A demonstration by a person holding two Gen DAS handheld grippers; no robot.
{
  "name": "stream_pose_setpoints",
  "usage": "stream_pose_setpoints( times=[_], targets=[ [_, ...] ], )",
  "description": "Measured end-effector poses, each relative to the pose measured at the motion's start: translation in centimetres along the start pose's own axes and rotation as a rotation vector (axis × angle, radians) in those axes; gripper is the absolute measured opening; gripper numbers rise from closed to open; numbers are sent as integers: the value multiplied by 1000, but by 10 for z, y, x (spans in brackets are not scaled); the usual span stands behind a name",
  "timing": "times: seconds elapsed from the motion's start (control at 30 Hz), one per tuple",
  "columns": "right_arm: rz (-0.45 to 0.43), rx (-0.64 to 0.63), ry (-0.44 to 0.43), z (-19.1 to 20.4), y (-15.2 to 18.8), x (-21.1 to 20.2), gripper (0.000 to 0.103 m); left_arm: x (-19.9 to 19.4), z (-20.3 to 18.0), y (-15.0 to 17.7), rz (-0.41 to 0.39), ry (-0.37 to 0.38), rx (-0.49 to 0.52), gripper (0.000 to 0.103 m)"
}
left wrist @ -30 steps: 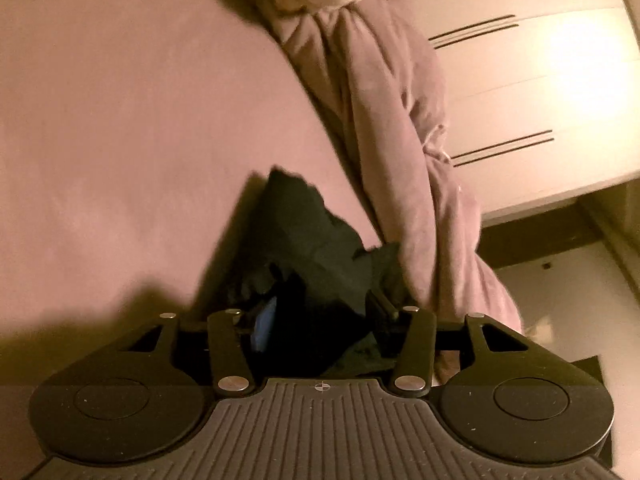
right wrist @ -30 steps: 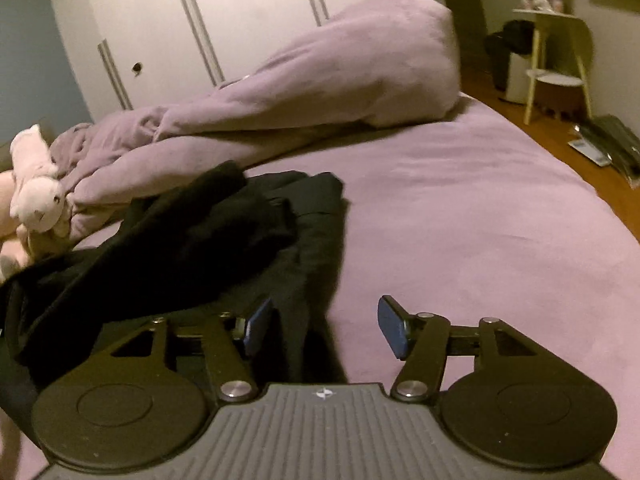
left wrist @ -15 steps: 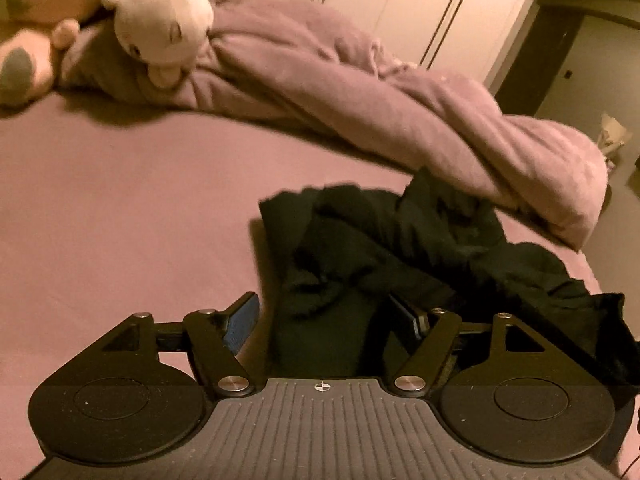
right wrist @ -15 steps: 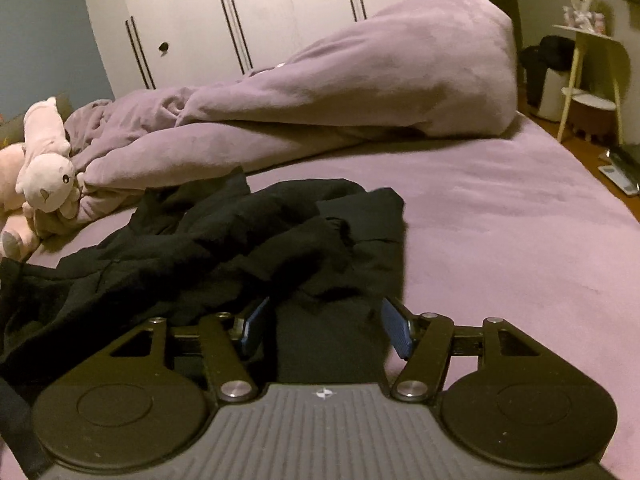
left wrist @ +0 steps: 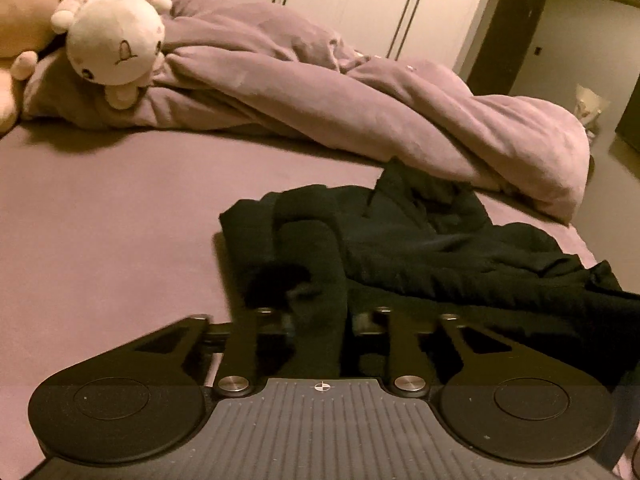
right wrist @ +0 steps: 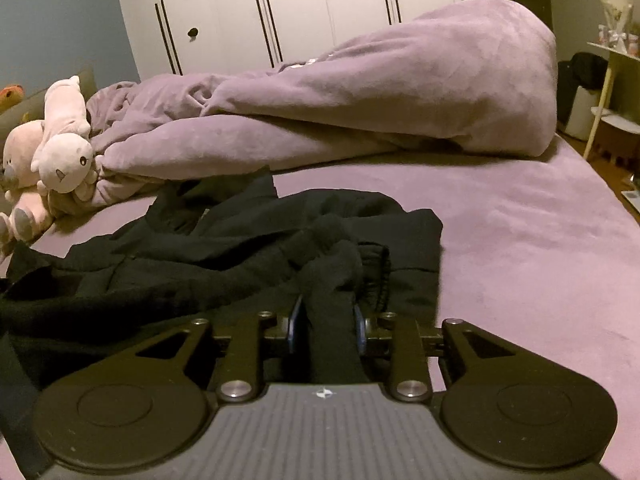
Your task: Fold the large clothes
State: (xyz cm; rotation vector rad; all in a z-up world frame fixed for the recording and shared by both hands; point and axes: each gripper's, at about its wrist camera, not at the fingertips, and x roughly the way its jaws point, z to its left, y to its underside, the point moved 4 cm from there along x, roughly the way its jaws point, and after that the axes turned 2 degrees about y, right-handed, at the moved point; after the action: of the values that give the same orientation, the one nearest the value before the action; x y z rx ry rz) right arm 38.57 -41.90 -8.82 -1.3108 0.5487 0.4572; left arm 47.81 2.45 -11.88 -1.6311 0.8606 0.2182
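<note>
We have the black garment (left wrist: 420, 248) lying crumpled on the purple bed (left wrist: 100, 216), near the rolled duvet (right wrist: 360, 100) (a plush toy (left wrist: 112, 44) rests on it). Our left gripper (left wrist: 320, 320) and right gripper (right wrist: 326, 320) each have jaws clamped on a fold of it.

We hold our left gripper (left wrist: 320, 322) low and nearly level, pointing forward, its two fingers drawn in toward each other with a fold of the black garment (left wrist: 420, 240) pinched between them. The pads themselves are hidden by the fabric in the left wrist view. Our right gripper (right wrist: 327, 326) sits at much the same low, forward-facing pose, its blue-tipped fingers (right wrist: 295, 322) pressed against both sides of a bunched strip of the same cloth, which runs back between them toward the gripper body.
</note>
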Motion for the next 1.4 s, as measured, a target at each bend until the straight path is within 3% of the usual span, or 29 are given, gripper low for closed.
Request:
stream_pose_setpoints(
  times=[0.07, 0.2, 0.3, 0.47, 0.73, 0.87, 1.1, 1.17, 1.33, 1.4],
  targets=[
    [-10, -26, 21, 7, 1, -3, 12, -12, -5, -1, -27, 1, 24, 18],
    [-71, -91, 58, 20, 0, -24, 9, -37, -12, -13, -81, 11, 23, 17],
    [-138, -34, 64, 15, -12, -46, 9, -55, -16, -29, -130, 35, -4, 16],
    [-198, 57, 88, 4, -42, -55, 8, -57, -19, -63, -191, -17, -6, 16],
    [-184, 123, 193, -3, -108, 6, 8, 1, -16, -150, -196, -113, 8, 16],
    [-181, 150, 249, -8, -131, 46, 8, 44, -18, -171, -190, -200, 64, 17],
    [-86, 158, 342, -23, -106, 118, 9, 122, -16, -133, -86, -354, 106, 20],
    [-63, 165, 353, -28, -94, 130, 10, 129, -11, -121, -61, -375, 101, 29],
    [-71, 260, 234, -44, -85, 129, 19, 122, 15, -118, -16, -224, -30, 54],
    [-73, 307, 161, -52, -86, 123, 34, 117, 21, -119, -12, -170, -86, 58]
  ],
)
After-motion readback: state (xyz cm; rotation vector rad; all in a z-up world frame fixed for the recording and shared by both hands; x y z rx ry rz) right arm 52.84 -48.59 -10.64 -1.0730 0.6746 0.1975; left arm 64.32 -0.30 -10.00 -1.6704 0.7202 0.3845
